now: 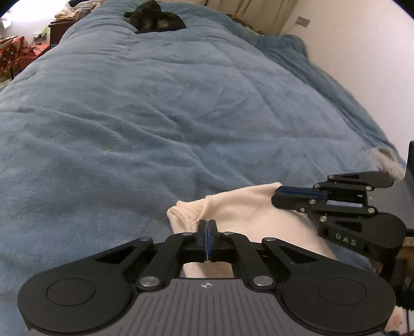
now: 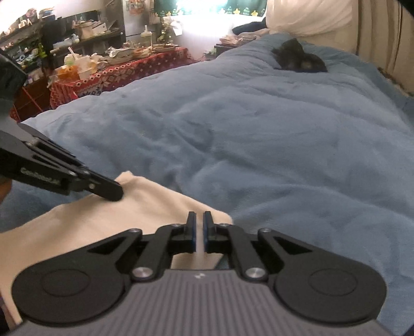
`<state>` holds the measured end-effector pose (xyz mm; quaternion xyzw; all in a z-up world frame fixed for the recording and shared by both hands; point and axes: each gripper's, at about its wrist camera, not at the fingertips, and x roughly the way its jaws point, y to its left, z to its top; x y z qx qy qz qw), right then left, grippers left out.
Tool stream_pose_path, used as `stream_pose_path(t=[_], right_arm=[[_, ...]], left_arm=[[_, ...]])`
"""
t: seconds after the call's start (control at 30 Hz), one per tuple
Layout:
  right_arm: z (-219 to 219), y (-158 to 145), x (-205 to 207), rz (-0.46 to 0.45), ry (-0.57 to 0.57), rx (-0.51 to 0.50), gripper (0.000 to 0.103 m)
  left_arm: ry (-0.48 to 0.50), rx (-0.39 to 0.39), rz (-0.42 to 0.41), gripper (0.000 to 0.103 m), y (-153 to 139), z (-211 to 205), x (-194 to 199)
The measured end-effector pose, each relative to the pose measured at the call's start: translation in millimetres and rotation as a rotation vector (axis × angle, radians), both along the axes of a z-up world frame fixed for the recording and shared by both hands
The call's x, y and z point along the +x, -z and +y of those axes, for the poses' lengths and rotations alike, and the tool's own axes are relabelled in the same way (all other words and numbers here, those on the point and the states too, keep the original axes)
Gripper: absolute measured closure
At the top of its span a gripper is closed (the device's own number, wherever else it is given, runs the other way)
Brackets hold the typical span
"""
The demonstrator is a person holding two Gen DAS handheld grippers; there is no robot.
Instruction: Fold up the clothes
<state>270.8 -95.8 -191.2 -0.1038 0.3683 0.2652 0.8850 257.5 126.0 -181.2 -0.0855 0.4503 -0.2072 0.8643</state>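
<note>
Lying at the near edge of the bed (image 1: 155, 116), the cream garment (image 1: 245, 214) is spread flat on the blue blanket, its long axis running left to right across the near side. Its far edge is gripped at two points: the left gripper (image 1: 207, 223) is clenched on the puckered far-left corner, and the right gripper (image 2: 198, 219) is closed on the far-right corner, a strip of cloth being seen between its fingers (image 2: 191, 227). Both corners lie directly ahead of their own grippers, so neither hand is nearer. Everything beyond the garment, up to the dark bundle (image 1: 155, 18) at the far end, is open blanket. The coming fold is judged to turn on the two corners being carried together, square to the long axis.
</note>
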Motion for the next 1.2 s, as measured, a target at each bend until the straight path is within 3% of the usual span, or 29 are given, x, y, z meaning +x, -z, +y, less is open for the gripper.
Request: stream_pose_path(t=[0.13,0.33,0.53,0.67,0.8,0.9,1.2], right_arm=[[2.7,-10.3,-13.9,0.021,-0.041,0.077,0.094],[10.4,0.2,-49.6,0.057,-0.094,0.038,0.095],[-25.8,-15.4,-83.6,0.047,-0.035,0.079,0.094],[-24.4,-31.9,-102.4,0.017,-0.046,0.130,0.093],[-8.3,-17.8,-118.9,0.033,-0.079,0.075,0.093],[-18.4,0.2,-131.7,0.065,-0.068,0.068,0.095],[-51.2,-20.3,-160.4,0.052,0.012,0.129,0.093]], left_arm=[[0.049,-0.090,-0.018,0.099,-13.7,-8.2,-5.8],[0.144,0.057,-0.028,0.097,2.2,-32.6,-23.7],[0.071,0.006,-0.015,0.099,-7.2,-12.2,-40.4],[0.137,-0.052,-0.046,0.097,-23.9,-23.1,-65.3],[0.185,0.031,-0.054,0.094,-11.2,-38.0,-90.9],[0.153,0.009,-0.038,0.099,1.5,-26.2,-101.8],[0.108,0.062,-0.079,0.099,-10.0,-16.1,-128.7]])
